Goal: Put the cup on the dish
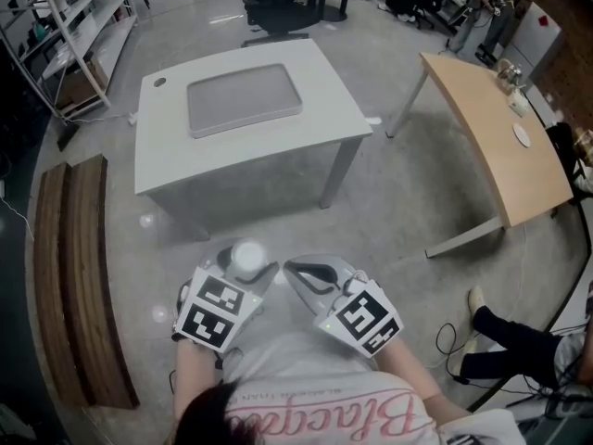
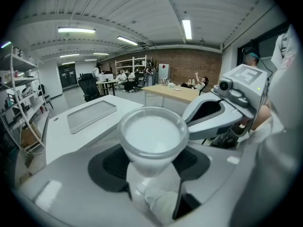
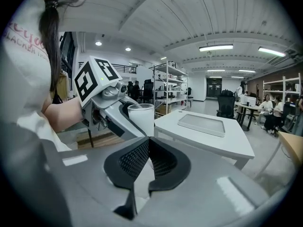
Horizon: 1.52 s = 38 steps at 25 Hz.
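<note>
A translucent white plastic cup [image 1: 248, 256] is clamped upright between the jaws of my left gripper [image 1: 243, 265], low in the head view and close to my body. In the left gripper view the cup [image 2: 152, 138] fills the middle, its rim facing up. My right gripper [image 1: 301, 269] hangs beside it with its jaws closed together and nothing in them. The dish, a flat grey tray [image 1: 244, 100], lies on the white table [image 1: 167, 156] well ahead of both grippers. The right gripper view shows the cup [image 3: 141, 117], the tray [image 3: 201, 123] and the shut black pads [image 3: 137, 160].
A light wooden table [image 1: 500, 128] stands to the right, a dark wooden bench [image 1: 79, 276] to the left. A black office chair [image 1: 278, 7] is behind the white table, metal shelves [image 1: 65, 26] at far left. A seated person's leg [image 1: 505, 332] and cables lie at lower right.
</note>
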{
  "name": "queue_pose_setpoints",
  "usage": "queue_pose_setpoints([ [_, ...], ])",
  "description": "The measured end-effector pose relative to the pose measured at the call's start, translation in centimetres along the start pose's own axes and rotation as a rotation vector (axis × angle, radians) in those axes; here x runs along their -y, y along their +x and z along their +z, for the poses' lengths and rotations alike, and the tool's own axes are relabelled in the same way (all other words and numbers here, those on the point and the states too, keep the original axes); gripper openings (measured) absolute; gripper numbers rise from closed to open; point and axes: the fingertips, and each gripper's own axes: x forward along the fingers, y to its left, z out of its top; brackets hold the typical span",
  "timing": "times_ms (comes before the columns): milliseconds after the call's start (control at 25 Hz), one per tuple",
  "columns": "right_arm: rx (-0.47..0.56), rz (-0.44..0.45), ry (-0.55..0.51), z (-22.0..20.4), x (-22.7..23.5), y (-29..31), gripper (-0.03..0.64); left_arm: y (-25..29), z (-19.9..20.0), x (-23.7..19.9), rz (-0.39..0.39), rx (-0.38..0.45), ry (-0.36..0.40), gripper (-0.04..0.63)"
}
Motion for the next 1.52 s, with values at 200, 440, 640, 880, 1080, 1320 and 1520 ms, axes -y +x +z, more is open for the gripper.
queue_pose_setpoints([
  [200, -0.008, 0.024, -0.009, 1.3, 2.5, 2.4, 0.002, 1.7, 1.3, -3.4, 0.024, -0.017, 0.002, 0.255],
  [440, -0.019, 0.024, -0.013, 3.2, 5.9, 5.5, 0.002, 3.4, 2.7, -7.3, 0.019, -0.018, -0.004, 0.255],
  [640, -0.028, 0.006, 0.002, 4.8, 8.6, 8.5, 0.002, 4.4, 4.3, -10.9, 0.010, -0.012, 0.008, 0.255],
  [880, -0.024, -0.013, 0.006, 6.1, 11.3, 11.2, 0.002, 6.1, 5.9, -14.4, 0.011, -0.003, 0.036, 0.255],
  [1080, -0.036, -0.021, 0.028, 6.3, 12.2, 11.9, 0.002, 7.0, 6.5, -15.4, -0.011, -0.002, 0.050, 0.255],
  [1320, -0.048, -0.042, 0.037, 6.4, 14.3, 13.1, 0.002, 8.7, 7.4, -17.0, -0.022, 0.005, 0.056, 0.255],
  [1520, -0.057, -0.045, 0.050, 6.7, 16.7, 14.7, 0.002, 10.7, 8.2, -19.4, -0.032, 0.013, 0.037, 0.255],
])
